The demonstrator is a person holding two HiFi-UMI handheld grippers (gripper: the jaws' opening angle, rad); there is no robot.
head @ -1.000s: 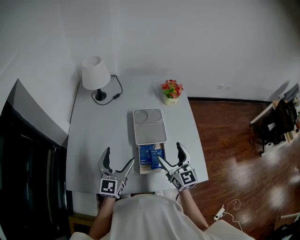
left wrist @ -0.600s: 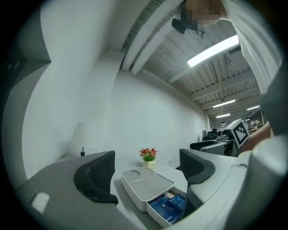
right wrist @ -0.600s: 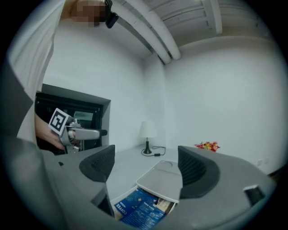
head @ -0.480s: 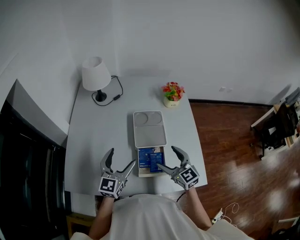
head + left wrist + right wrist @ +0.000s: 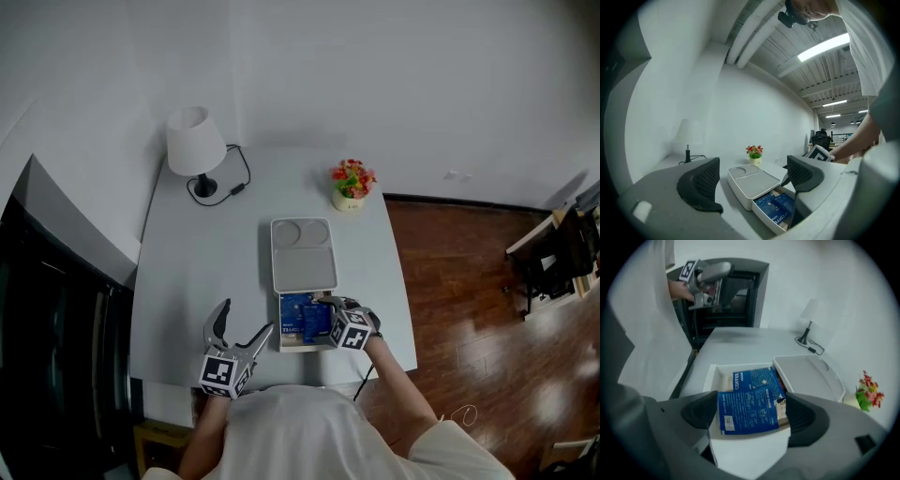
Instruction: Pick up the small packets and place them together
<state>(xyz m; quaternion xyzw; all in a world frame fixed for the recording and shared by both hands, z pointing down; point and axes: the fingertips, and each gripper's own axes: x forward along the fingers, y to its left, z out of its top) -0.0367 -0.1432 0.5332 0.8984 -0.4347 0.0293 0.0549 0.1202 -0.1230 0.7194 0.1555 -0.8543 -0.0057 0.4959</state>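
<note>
A white box lies on the grey table with its drawer pulled out toward me. Blue small packets lie in the drawer; the right gripper view shows one blue packet on top of another marked COFFEE. My right gripper points steeply down over the drawer. Its jaws have just been opening and straddle the top packet without touching it. My left gripper hovers left of the drawer; its jaws have just closed a little but stay open and empty.
A white lamp with a black cable stands at the table's far left. A small flower pot sits at the far right. A dark cabinet borders the table's left side, and wooden floor lies to the right.
My right gripper has dropped and tipped downward from beside the drawer to right over the packets. The left gripper has barely shifted.
</note>
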